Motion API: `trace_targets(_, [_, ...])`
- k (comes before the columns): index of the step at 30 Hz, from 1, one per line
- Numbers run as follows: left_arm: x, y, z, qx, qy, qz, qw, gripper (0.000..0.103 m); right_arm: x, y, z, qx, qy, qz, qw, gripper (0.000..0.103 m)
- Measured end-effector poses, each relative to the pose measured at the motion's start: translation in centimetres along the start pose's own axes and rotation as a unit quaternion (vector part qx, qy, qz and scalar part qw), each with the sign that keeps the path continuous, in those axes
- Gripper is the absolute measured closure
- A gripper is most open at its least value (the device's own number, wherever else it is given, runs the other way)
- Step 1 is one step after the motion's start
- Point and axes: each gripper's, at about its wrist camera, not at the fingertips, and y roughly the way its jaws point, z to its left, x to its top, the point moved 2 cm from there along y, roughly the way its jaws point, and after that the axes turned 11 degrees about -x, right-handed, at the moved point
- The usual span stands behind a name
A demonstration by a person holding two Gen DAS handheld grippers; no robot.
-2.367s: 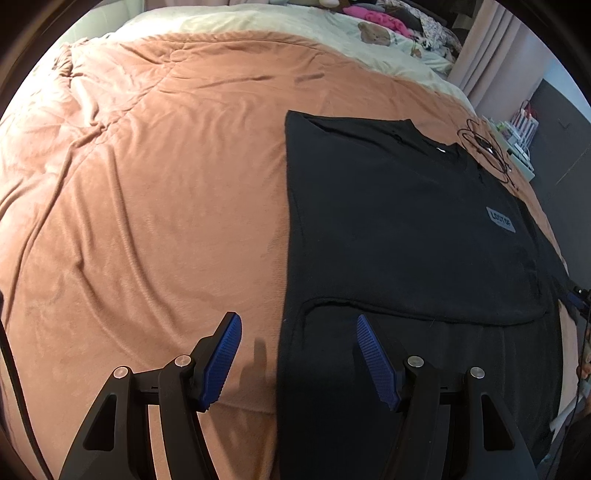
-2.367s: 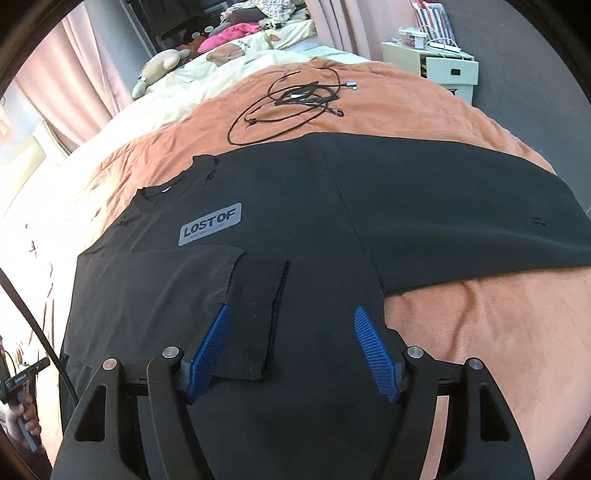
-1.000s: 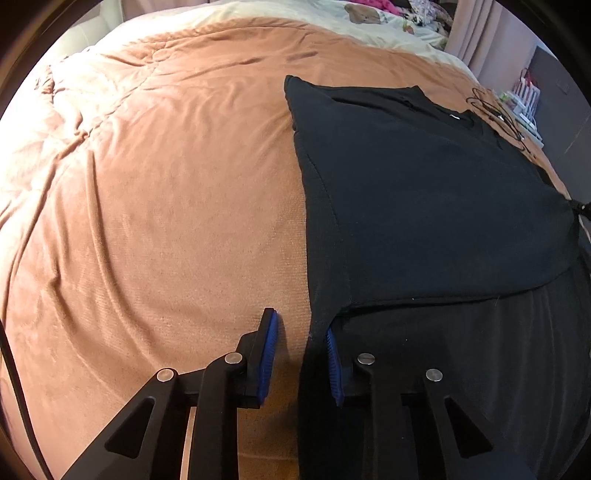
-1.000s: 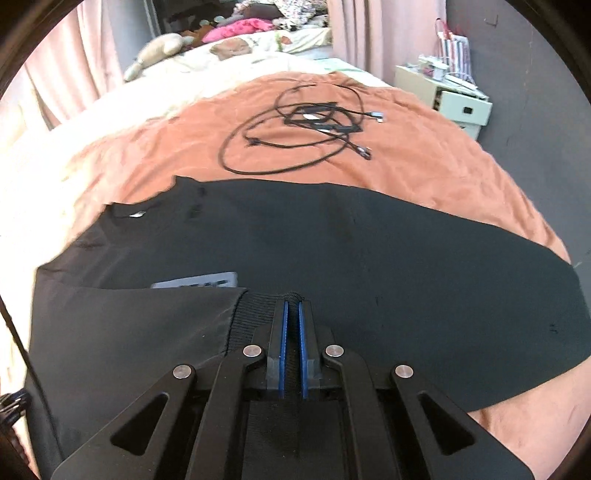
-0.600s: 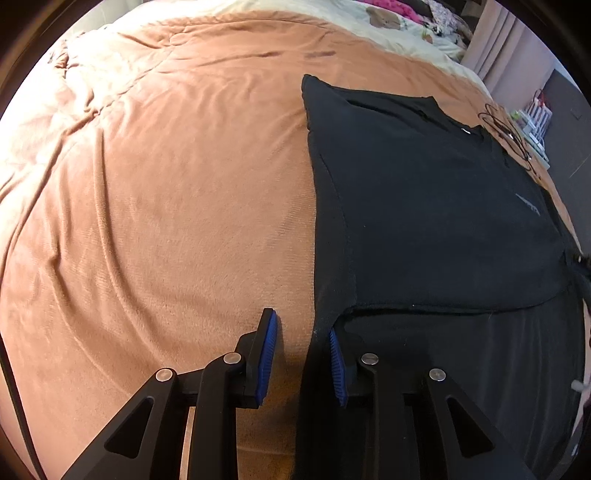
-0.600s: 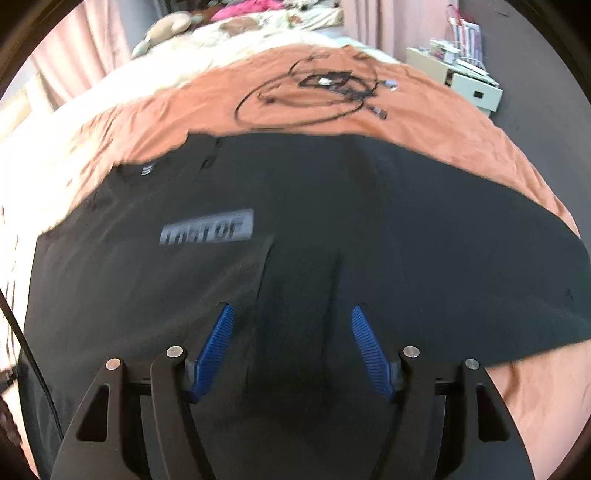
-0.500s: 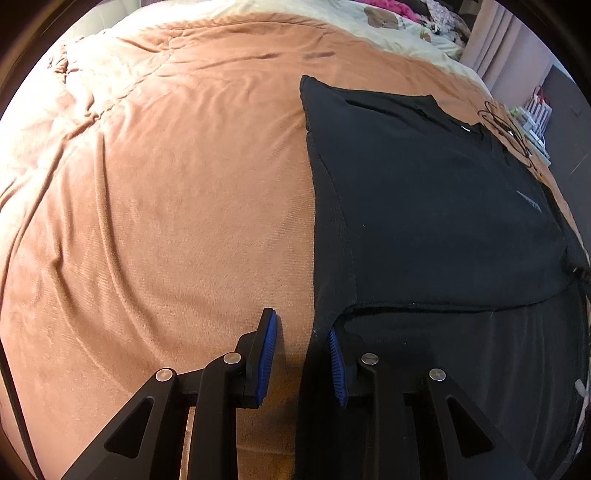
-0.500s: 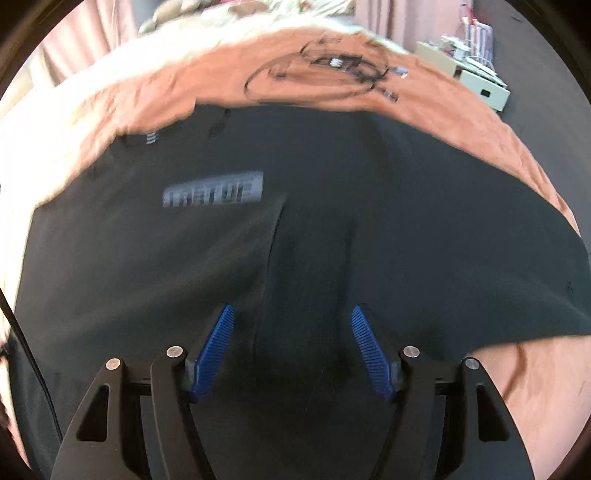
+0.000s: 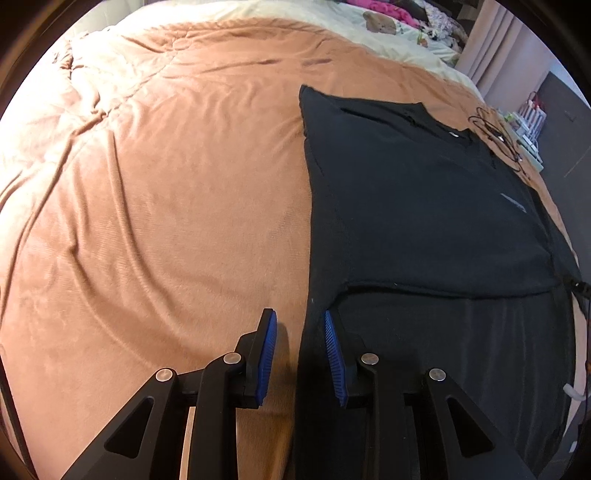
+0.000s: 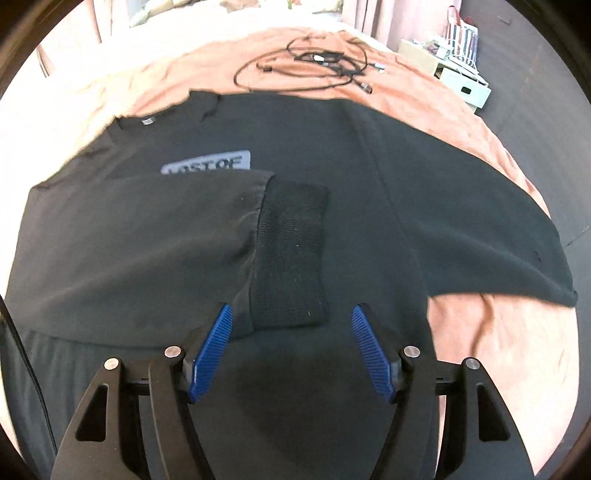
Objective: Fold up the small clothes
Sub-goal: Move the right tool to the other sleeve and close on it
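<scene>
Left wrist view: one black sweatshirt (image 9: 424,206) lies flat on the bed (image 9: 166,184); the left tool (image 9: 297,350), slightly parted, straddles its edge, gripping nothing. Right wrist view: the right tool (image 10: 291,343), just opened wide, is empty above one folded-in sleeve (image 10: 147,240); one cable tangle (image 10: 314,62) lies beyond.

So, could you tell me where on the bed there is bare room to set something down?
The widest free patch is the orange blanket left of the black sweatshirt, reaching up to the cream bedding. A smaller bare strip lies below the outstretched sleeve. It is crowded beyond the collar, where tangled cables lie.
</scene>
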Motion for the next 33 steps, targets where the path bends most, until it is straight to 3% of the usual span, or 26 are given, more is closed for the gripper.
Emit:
trace_targets(5, [-0.2,-2.5,-0.4,-0.017,-0.005,-0.016,0.9997,0.073,-1.7,-2.6,-2.8,0.018,0.026,-0.009,0.999,0.035])
trace_targets(7, [-0.3,-3.3,-0.9,-0.021,-0.002,-0.020,0.9996,0.072,-2.5,-3.6,-4.0,0.014,0.034,-0.018,0.999,0.029])
trace_targets(15, [-0.6,-5.4,-4.0,-0.031,0.027,-0.042,0.9983,0.024,-5.5,-7.2,-8.1,-0.013,0.063,-0.050,0.997,0.016])
trace_targets(20, [-0.3,-5.7,-7.0,-0.051,0.051,-0.048,0.9963,0.008,-7.1,-8.4,-10.0,-0.028,0.076,-0.054,0.995,0.011])
trace_targets(33, [1.3,-3.6,-16.2,-0.094,0.115,-0.051,0.9875,0.007,-10.9,-8.2,-20.7,0.010,0.206,-0.047,0.977,0.012])
